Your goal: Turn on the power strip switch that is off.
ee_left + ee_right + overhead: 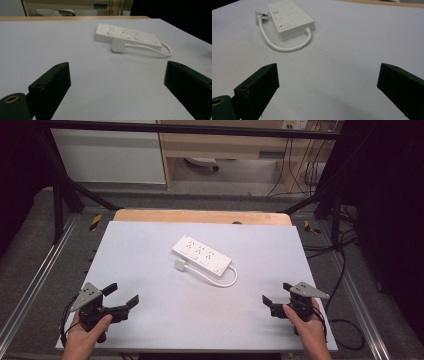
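A white power strip (201, 254) lies flat in the middle of the white table top (150, 315). Its short white cable (227, 280) loops round to a white plug (180, 265) resting beside it. My left gripper (121, 295) sits near the front left corner, held by a hand, jaws wide apart with nothing between them. My right gripper (277, 293) sits near the front right corner, also open and empty. The left gripper view shows the strip (125, 35) and plug (118, 45) ahead of the left gripper (117, 82). From the right gripper (327, 85), the strip (290, 18) and its cable (287, 47) lie ahead to the left.
A wooden board edge (200, 216) runs along the table's far side. Black frame bars (65, 190) and loose cables (345, 270) flank the table. A pale cabinet (110, 155) and wooden desk (225, 145) stand behind.
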Available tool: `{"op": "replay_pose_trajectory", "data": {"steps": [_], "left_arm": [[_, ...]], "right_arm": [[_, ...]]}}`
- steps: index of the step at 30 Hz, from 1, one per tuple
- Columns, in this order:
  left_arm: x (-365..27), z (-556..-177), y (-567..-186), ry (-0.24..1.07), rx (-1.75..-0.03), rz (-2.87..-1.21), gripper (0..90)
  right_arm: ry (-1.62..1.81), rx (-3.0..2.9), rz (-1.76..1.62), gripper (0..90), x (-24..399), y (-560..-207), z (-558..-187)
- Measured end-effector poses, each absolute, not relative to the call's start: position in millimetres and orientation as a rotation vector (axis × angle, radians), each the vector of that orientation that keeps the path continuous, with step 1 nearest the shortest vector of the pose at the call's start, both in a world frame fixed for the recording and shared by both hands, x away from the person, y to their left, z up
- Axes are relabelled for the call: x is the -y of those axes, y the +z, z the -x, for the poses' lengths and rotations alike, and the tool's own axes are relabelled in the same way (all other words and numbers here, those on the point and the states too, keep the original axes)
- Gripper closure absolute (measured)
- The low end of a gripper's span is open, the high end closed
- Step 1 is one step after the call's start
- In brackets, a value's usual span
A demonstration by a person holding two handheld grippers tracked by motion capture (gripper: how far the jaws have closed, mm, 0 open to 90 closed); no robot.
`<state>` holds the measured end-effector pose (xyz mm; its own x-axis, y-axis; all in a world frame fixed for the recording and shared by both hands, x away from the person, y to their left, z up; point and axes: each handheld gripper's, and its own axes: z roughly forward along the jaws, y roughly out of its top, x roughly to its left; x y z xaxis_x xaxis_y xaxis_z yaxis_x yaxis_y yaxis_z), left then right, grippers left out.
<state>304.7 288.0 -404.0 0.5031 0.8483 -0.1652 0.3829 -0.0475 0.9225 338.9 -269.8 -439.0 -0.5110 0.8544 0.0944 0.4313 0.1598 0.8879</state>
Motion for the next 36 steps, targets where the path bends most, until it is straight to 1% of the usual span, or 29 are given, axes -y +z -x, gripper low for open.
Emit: {"op": "replay_pose_trajectory", "data": {"steps": [11, 23, 36], "left_arm": [[-285.4, -303.9, -394.2, 0.530, -1.040, -1.614, 7.0], [-273.5, -312.0, -377.7, 0.524, -1.000, -1.651, 6.4], [-273.3, -320.9, -365.8, 0.530, -0.995, -1.641, 6.4]], "right_arm": [[1.298, -2.011, -1.214, 3.8, 267.7, -438.4, -337.5], [1.300, -2.027, -1.194, 3.5, 263.9, -437.5, -336.3], [1.300, -2.027, -1.190, 3.3, 262.6, -436.3, -335.0]]}}
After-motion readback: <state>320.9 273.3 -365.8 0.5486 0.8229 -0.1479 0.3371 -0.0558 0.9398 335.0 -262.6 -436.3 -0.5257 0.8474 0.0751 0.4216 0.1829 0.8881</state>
